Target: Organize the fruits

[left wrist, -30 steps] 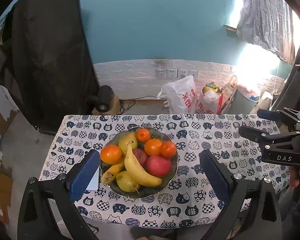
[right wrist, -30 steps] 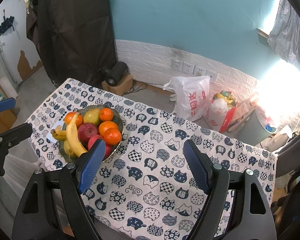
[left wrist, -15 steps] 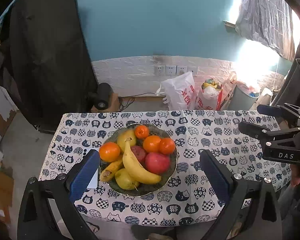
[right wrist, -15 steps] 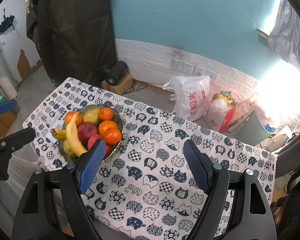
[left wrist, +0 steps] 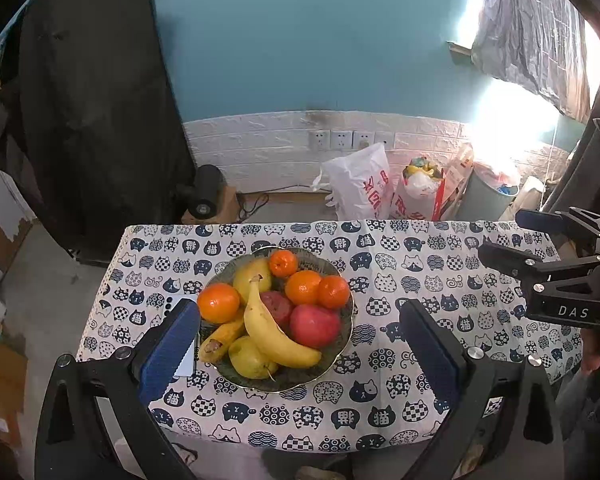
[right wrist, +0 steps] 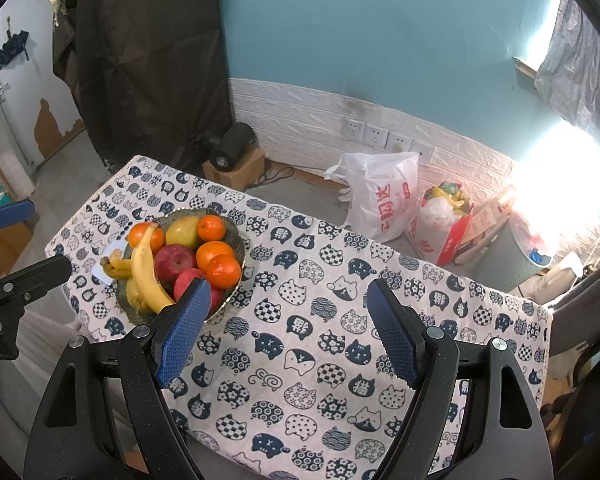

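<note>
The bowl on the desk holds 4 oranges, 2 bananas, 2 apples and 2 pears. Both the left gripper and the right gripper hang open above, holding nothing.

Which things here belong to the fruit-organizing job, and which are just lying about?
Part of the job:
- bowl holding the fruit
- banana
- red apple
- oranges
- pear
- left gripper and right gripper, both open and empty

Just lying about:
- white card beside the bowl
- plastic bags on the floor
- wall sockets
</note>
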`<state>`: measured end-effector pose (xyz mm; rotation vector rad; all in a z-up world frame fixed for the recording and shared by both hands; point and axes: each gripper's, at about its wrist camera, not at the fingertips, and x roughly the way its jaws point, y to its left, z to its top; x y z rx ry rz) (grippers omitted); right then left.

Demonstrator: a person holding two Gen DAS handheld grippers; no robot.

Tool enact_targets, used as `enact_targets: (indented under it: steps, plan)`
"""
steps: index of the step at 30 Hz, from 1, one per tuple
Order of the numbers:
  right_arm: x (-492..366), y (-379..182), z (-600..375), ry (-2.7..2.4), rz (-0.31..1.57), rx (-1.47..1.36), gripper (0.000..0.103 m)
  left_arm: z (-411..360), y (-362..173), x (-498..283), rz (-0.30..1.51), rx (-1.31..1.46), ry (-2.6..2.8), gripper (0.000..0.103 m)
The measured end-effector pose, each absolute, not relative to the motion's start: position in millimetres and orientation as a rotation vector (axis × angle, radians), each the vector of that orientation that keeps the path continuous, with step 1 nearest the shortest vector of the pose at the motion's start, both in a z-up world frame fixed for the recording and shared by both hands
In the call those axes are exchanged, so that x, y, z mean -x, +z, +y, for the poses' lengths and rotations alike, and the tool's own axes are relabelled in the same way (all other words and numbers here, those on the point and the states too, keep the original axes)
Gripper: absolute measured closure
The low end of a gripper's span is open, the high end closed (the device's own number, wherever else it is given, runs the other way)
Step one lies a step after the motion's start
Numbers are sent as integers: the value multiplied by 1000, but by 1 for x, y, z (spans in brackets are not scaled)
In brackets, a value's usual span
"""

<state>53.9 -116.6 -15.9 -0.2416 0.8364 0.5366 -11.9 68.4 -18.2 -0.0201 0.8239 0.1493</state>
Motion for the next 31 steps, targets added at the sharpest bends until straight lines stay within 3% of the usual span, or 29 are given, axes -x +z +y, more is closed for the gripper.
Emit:
enact_targets:
  steps: [31]
  plan:
    - [-54,-18,-120,537,838,255,24,71,-18,12,826,47,141,2]
